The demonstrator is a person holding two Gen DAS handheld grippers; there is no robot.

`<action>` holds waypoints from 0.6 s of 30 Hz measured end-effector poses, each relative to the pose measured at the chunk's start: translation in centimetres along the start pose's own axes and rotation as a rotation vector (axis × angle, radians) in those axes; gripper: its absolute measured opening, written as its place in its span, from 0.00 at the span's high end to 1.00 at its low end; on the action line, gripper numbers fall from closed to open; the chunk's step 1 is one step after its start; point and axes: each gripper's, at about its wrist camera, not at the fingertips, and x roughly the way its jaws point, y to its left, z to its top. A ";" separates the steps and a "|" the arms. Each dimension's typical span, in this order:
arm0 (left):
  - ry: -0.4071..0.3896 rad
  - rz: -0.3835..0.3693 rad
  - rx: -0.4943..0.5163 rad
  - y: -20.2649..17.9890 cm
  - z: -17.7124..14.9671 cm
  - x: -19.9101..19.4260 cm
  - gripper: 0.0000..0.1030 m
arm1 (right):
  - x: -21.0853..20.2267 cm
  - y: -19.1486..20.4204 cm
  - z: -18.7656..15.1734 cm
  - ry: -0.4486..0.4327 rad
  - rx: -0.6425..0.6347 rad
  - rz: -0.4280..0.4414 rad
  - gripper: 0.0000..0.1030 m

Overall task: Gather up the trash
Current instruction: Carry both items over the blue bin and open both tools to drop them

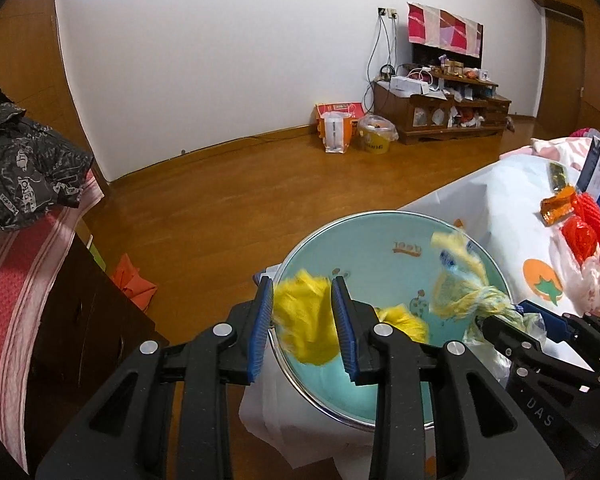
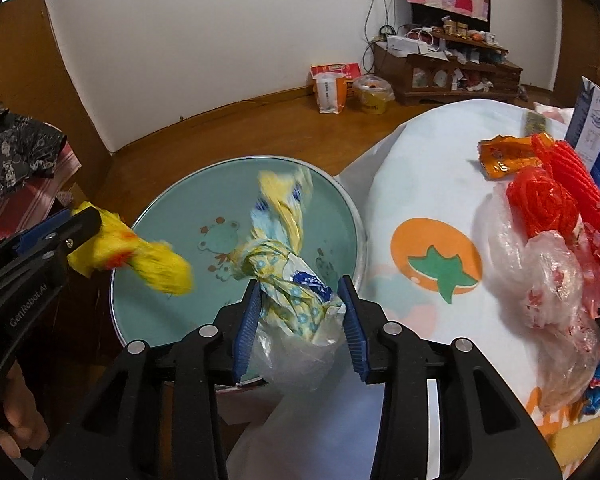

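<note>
While motion blurs both loads above the teal basin (image 2: 148,308), left gripper (image 1: 304,320) pinches yellow wrapper (image 1: 306,320); right gripper (image 2: 300,312) pinches knotted patterned bag (image 2: 288,276). Red trash pile (image 2: 548,200) shows fully in right view only.

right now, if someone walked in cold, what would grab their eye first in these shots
First, the two grippers over the teal cartoon-printed basin: the left gripper is clamped on a crumpled yellow wrapper, and the right gripper on a knotted yellow-and-blue plastic bag. Next, the heap of red and clear plastic trash on the white tomato-print tablecloth, right of the basin.
</note>
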 end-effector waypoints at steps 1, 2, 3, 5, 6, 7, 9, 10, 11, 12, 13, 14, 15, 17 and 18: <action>0.001 0.004 0.003 -0.1 0.0 0.0 0.65 | 0.0 0.0 0.0 -0.001 -0.001 0.002 0.58; -0.001 0.008 0.003 0.0 0.0 -0.1 0.57 | -0.2 0.0 0.0 -0.006 0.001 0.005 0.53; -0.004 0.013 0.001 0.0 0.0 -0.3 0.54 | -0.3 0.0 0.1 -0.010 0.003 0.005 0.50; -0.014 0.025 -0.003 0.1 0.1 -0.7 0.47 | -0.9 -0.2 0.2 -0.026 0.006 0.002 0.48; -0.019 0.030 -0.004 0.2 0.1 -0.9 0.46 | -1.2 -0.3 0.2 -0.032 0.007 0.001 0.46; -0.023 0.034 -0.007 0.2 0.2 -1.1 0.42 | -1.5 -0.4 0.3 -0.039 0.011 0.000 0.45; -0.033 0.041 -0.017 0.3 0.3 -1.5 0.38 | -2.3 -0.8 0.3 -0.052 0.025 -0.003 0.41; -0.036 0.040 -0.019 0.3 0.4 -1.7 0.36 | -2.7 -1.0 0.4 -0.059 0.030 -0.007 0.39; -0.041 0.038 -0.019 0.1 0.4 -2.1 0.35 | -3.1 -1.2 0.4 -0.069 0.034 -0.014 0.36; -0.043 0.038 -0.017 0.0 0.5 -2.2 0.35 | -3.7 -1.5 0.4 -0.085 0.038 -0.028 0.35; -0.047 0.036 -0.012 -0.3 0.5 -2.5 0.34 | -4.2 -1.8 0.4 -0.095 0.039 -0.037 0.34; -0.048 0.034 -0.010 -0.5 0.4 -2.6 0.32 | -4.6 -2.1 0.3 -0.104 0.042 -0.046 0.34; -0.050 0.031 -0.009 -0.7 0.4 -2.9 0.31 | -4.9 -2.3 0.3 -0.110 0.046 -0.053 0.34; -0.056 0.029 -0.006 -1.2 0.3 -3.4 0.27 | -5.6 -2.9 0.2 -0.118 0.062 -0.072 0.34; -0.058 0.024 -0.001 -1.5 0.2 -3.6 0.27 | -5.9 -3.2 0.1 -0.121 0.073 -0.081 0.34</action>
